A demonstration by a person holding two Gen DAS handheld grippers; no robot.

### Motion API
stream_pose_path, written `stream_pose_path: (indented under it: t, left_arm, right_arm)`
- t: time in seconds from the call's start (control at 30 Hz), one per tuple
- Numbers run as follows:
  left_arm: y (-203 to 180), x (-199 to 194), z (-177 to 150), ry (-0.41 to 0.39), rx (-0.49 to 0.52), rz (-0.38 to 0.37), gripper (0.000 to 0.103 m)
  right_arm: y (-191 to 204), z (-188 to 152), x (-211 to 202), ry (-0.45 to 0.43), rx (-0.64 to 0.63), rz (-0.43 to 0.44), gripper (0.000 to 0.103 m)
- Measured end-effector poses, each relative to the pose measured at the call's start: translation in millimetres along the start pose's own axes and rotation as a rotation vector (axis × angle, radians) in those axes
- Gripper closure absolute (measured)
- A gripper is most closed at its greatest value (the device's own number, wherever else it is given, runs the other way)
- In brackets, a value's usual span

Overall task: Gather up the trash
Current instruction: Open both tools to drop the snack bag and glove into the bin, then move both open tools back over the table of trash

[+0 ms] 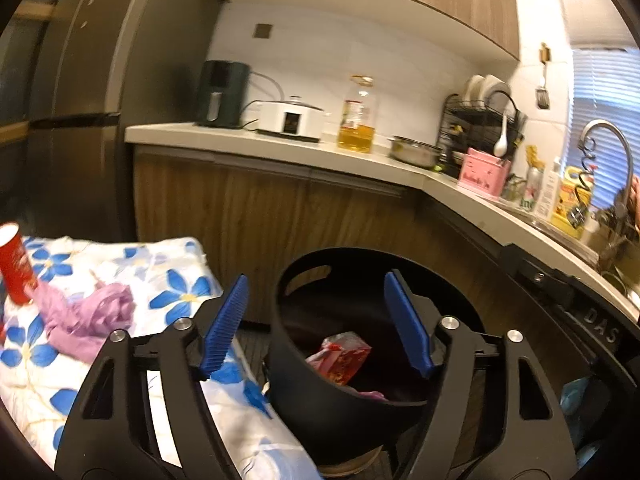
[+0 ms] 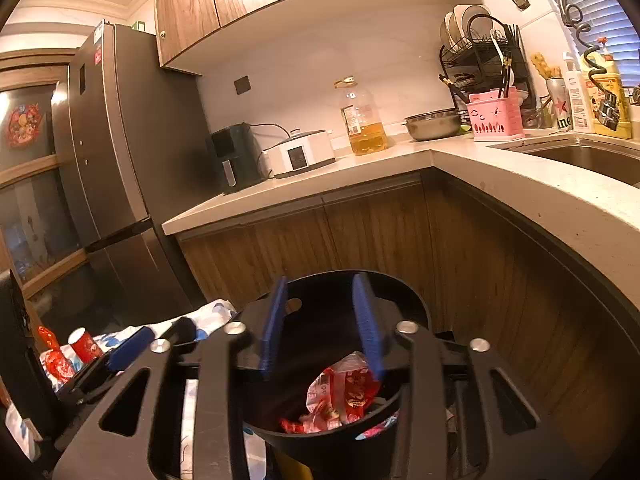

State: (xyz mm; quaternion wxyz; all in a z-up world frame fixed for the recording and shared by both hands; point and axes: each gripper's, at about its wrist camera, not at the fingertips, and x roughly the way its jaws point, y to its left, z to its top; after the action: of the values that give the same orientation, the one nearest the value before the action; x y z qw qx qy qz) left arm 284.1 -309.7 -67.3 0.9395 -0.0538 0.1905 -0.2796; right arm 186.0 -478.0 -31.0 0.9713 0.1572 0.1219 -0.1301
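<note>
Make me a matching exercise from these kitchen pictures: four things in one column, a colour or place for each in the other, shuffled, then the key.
Things:
1. paper cup
2. crumpled plastic bag
3. snack wrapper
4. oil bottle

Colour or place:
A. inside the black bin
B. on the counter, beside the white cooker
C. purple, lying on the floral cloth
D. red, standing upright on the floral cloth

Pairs: 1-D, 2-C, 3-A, 4-B

both wrist views close above bin [image 1: 304, 364] [image 2: 320, 432] — facing counter [image 1: 280, 148] [image 2: 360, 168]
</note>
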Motion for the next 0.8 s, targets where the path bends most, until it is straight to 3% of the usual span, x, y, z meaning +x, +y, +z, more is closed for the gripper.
stream_pose_path:
  t: [0.17,0.3,0.8]
  left_arm:
    - [16,-23,-2,-0.029,-0.025,0.075,0.014]
    - [31,-51,-5,-0.070,-0.038,0.154,0.008]
    - [114,-139,-38,-0.102,-0.130,0.410,0.006]
  right_arm:
    - [5,-4,-9,0.001,-0.001,-0.001,0.041]
    - [12,-10,-17,0.007,0.003,0.015,0.033]
    - [77,-47,-30,0.070,-0.069,0.116,0.031]
